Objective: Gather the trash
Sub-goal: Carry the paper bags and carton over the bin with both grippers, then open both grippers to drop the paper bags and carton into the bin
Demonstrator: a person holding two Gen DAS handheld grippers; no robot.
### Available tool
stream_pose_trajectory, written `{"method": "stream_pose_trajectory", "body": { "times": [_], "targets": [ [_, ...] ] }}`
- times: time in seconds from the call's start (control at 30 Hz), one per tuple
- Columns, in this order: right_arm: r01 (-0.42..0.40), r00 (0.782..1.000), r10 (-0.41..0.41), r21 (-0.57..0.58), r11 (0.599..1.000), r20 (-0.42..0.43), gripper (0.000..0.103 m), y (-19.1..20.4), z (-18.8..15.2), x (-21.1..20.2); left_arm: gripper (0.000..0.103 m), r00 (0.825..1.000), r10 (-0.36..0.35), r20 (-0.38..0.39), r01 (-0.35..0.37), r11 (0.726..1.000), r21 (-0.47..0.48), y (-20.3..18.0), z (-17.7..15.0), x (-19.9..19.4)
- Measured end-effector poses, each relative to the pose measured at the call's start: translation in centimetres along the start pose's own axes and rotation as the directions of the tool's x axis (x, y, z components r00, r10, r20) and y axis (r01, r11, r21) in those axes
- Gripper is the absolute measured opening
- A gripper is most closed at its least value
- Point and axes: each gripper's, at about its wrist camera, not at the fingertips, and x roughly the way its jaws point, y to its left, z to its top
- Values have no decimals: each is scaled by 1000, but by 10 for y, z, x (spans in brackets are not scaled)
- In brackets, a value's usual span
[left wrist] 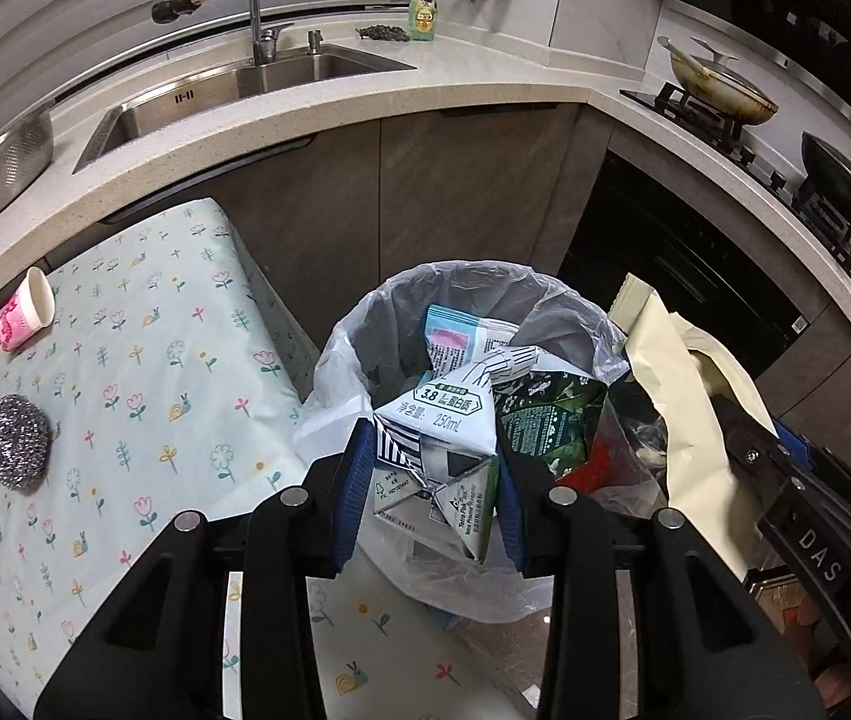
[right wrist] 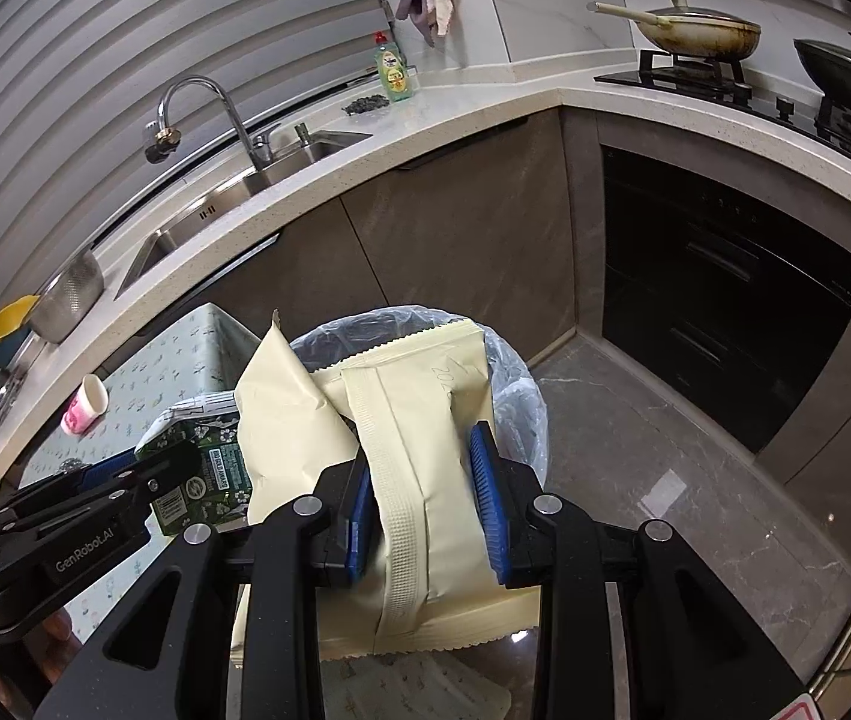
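Because both pieces are meant for the lined bin [left wrist: 569, 306], the crushed milk carton [left wrist: 443, 456] is kept clamped in the left gripper [left wrist: 437, 504] over its mouth, while the cream wrapper [right wrist: 419, 480] is pinched in the right gripper [right wrist: 425, 504] just above the rim.

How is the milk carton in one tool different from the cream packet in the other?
The carton is a folded, angular box printed in white, blue and black; the packet is a plain cream pouch, soft and creased. The carton sits wholly between the left tool pads; the packet spreads well beyond the right tool. Both are gripped over the lined bin.
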Motion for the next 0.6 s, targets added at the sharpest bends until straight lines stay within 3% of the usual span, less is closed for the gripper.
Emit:
{"method": "stream_pose_trajectory", "body": {
  "times": [0.23,0.3,0.33,0.5,0.6],
  "targets": [
    [-2,1000,2,-4,1000,-13,32,3,3,13,41,1000,-12,24,13,999,-34,8,4,4],
    [-4,1000,4,-6,1000,-11,37,6,4,15,61,999,6,45,-4,999,-53,13,5,1],
    [-8,1000,8,-8,1000,-11,41,8,4,17,66,998,17,64,-13,998,-62,16,6,-2],
    [-17,1000,17,-28,999,-12,45,21,6,23,75,994,49,99,-41,996,-77,29,10,-12],
    [-18,1000,18,-28,999,1,55,26,6,21,79,993,62,103,-51,993,-103,41,11,-16]
  ]
}}
